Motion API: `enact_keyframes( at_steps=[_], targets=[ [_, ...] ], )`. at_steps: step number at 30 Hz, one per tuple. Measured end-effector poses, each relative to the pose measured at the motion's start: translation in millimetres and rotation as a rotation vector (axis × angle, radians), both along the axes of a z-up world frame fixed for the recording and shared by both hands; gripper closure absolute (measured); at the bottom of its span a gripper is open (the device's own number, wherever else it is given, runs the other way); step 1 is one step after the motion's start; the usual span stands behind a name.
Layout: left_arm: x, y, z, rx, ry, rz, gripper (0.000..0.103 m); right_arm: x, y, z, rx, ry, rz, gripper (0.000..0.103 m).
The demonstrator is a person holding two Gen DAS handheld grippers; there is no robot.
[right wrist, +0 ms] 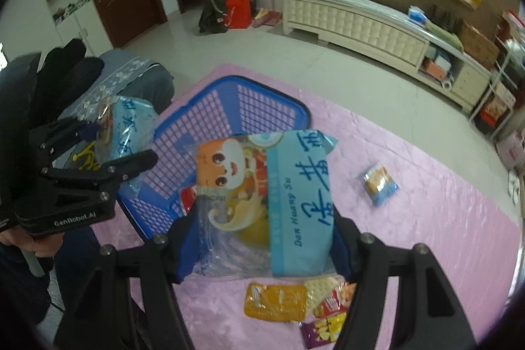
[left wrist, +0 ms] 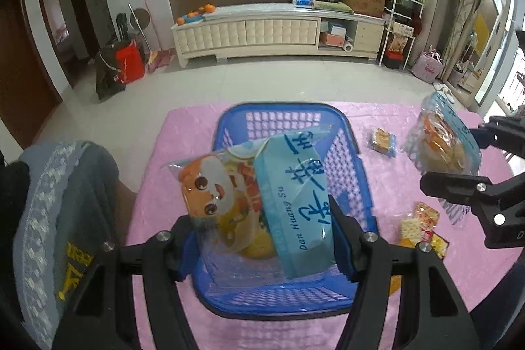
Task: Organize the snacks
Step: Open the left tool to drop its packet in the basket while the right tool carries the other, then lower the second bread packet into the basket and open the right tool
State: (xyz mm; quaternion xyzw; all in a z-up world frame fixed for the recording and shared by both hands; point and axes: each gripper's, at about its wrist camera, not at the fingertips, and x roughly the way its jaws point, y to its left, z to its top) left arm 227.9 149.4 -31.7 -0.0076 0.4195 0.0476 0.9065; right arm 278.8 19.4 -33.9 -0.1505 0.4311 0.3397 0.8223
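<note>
A blue plastic basket [left wrist: 229,133] [right wrist: 183,117] sits on the pink tablecloth. My left gripper [left wrist: 262,238] is shut on a light-blue snack bag with a cartoon hamster [left wrist: 262,195], holding it over the basket; this gripper also shows in the right wrist view [right wrist: 108,150]. My right gripper [right wrist: 265,238] is shut on an identical snack bag [right wrist: 272,199], held above the cloth to the right of the basket; it also shows in the left wrist view [left wrist: 459,153].
A small blue cracker pack [left wrist: 382,140] [right wrist: 379,182] lies right of the basket. A yellow pack [right wrist: 275,300], a red cracker pack [right wrist: 331,300] and a purple pack [right wrist: 323,332] lie near the front edge. A cushioned chair [left wrist: 65,202] stands left of the table.
</note>
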Motion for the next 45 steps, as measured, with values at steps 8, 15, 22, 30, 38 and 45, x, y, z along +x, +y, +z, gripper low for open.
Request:
enact_keyframes(
  at_steps=[8, 15, 22, 30, 38, 45],
  targets=[
    [28.3, 21.4, -5.8, 0.013, 0.027, -0.022, 0.039, 22.9, 46.2, -4.4, -0.033, 0.003, 0.043, 0.032],
    [65.8, 38.0, -31.5, -0.049, 0.087, -0.032, 0.038, 52.6, 73.7, -31.6, -0.120, 0.014, 0.069, 0.032],
    [99.0, 38.8, -53.6, -0.047, 0.113, -0.102, 0.037, 75.0, 75.6, -51.4, -0.142, 0.025, 0.058, 0.032],
    [109.0, 39.5, -53.1, -0.039, 0.074, -0.112, 0.027, 80.3, 67.4, -57.8, -0.173, 0.032, -0.001, 0.032],
    [79.2, 48.6, -33.0, -0.044, 0.031, -0.094, 0.025, 70.4, 67.2, -41.5, -0.150, 0.029, -0.015, 0.032],
    [63.3, 60.0, -25.1, -0.046, 0.036, -0.082, 0.025, 63.8, 77.2, -36.2, -0.139, 0.025, 0.008, 0.032]
  ],
)
